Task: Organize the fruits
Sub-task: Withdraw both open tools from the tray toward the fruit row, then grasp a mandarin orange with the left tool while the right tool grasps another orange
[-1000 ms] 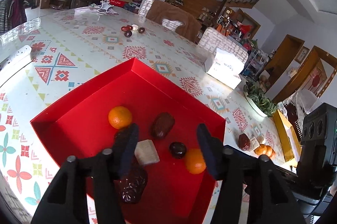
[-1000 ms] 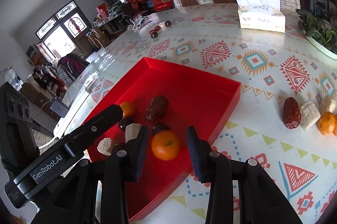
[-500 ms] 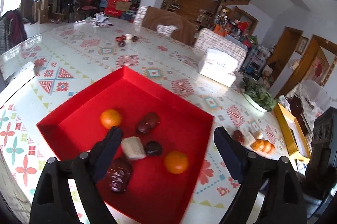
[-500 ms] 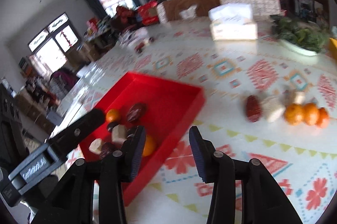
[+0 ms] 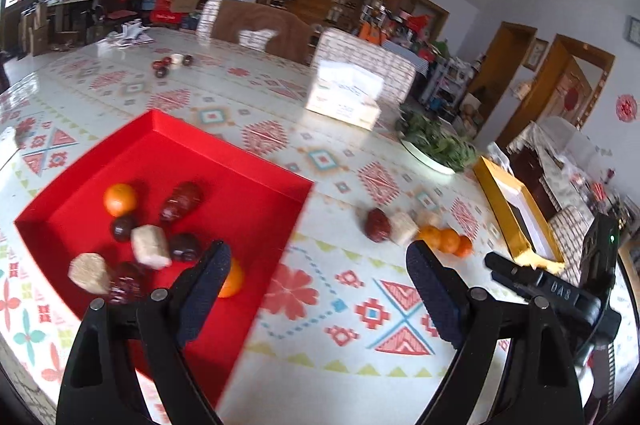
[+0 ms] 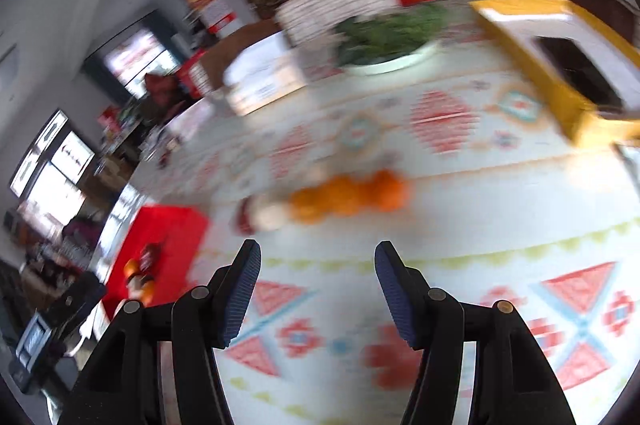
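Both grippers hang wide open and hold nothing.
The left gripper [image 5: 316, 289] is low in its frame, over the shallow red square tray [image 5: 240, 181] of fruit. The right gripper [image 6: 316, 289] faces blurry small orange fruits [image 6: 348, 195] mid-frame on the patterned table [image 6: 460, 233].

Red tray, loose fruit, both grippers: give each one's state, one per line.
red tray: open-topped, holding oranges, dates and pale blocks.
loose fruit: clustered on the tablecloth, outside the tray.
left gripper: open wide, empty.
right gripper: open, empty, pointing toward the loose fruit.
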{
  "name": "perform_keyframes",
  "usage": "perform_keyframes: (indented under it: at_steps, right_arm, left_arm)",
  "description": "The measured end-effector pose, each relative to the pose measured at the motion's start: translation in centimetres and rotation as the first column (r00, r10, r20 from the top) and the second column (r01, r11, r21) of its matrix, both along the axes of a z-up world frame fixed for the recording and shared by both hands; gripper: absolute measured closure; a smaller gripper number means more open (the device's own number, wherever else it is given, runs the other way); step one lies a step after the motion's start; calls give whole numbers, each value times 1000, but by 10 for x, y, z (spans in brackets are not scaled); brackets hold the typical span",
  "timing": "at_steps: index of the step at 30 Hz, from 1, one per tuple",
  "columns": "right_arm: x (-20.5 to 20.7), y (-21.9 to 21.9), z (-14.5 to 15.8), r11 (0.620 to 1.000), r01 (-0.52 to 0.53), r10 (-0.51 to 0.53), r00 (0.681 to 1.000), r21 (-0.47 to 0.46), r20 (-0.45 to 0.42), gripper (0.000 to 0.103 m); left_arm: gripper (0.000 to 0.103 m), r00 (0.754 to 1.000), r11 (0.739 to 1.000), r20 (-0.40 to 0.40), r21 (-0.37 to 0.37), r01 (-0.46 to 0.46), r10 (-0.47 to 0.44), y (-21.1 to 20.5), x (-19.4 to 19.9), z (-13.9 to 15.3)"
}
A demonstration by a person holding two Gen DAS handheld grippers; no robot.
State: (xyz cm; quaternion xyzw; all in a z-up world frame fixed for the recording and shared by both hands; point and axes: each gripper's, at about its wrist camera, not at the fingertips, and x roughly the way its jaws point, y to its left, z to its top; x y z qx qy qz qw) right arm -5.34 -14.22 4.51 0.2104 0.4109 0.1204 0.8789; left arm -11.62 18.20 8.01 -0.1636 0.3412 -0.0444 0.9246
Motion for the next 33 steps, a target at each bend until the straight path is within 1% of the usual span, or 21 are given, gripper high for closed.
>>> perform_keyframes:
  at_steps: [4,7,11,13,17,18,22,27,28,30,31,32,33]
  right_arm:
    - [8,-32,3,997,72,-72,997,9,-4,38]
    - [19,-33,5,998,67,-67,998,-6,8,39]
    - [28,-27,3,999,29,-29,999,-34,19,39]
    - [35,-20,0,998,5,-4,1000,-63,16,42]
    - [55,-9,-10,993,-25,25,1000,-113,-3,63]
    - [61,-7,-12,993,-31,30,1000,-111,-9,64]
    - [79,7,-18,992,-72,71,997,-99,-15,65]
    - [96,30,-19,979,-116,116,993,-165,-11,64]
    - [96,35,-18,974,-145,144,989,-175,-15,64]
    - [91,42,-19,964,-214,210,977,-155,-40,64]
    - [87,44,-20,961,-231,226,973,-156,-46,64]
    - [80,45,-19,955,-244,241,970,-167,-37,63]
    - [73,45,-17,950,-269,267,963,-158,-30,63]
  left_arm:
    - [14,998,998,-21,1,58,-58,-22,6,-6]
    - [14,995,996,-39,12,92,-91,-38,9,-11]
    - [14,988,989,-67,45,143,-140,-59,13,-23]
    - [14,985,986,-82,53,159,-154,-66,17,-27]
    - [14,981,982,-94,65,178,-172,-75,23,-32]
    - [14,979,980,-94,68,185,-178,-78,24,-32]
    - [14,976,978,-100,66,200,-193,-82,28,-35]
    - [14,972,976,-119,52,209,-202,-84,34,-39]
    - [14,972,976,-120,50,210,-203,-84,34,-40]
    - [14,972,977,-122,50,207,-200,-82,34,-40]
    - [14,973,978,-122,47,204,-197,-81,34,-41]
    - [14,973,979,-122,42,201,-195,-80,35,-41]
    - [14,973,979,-123,39,200,-194,-79,34,-42]
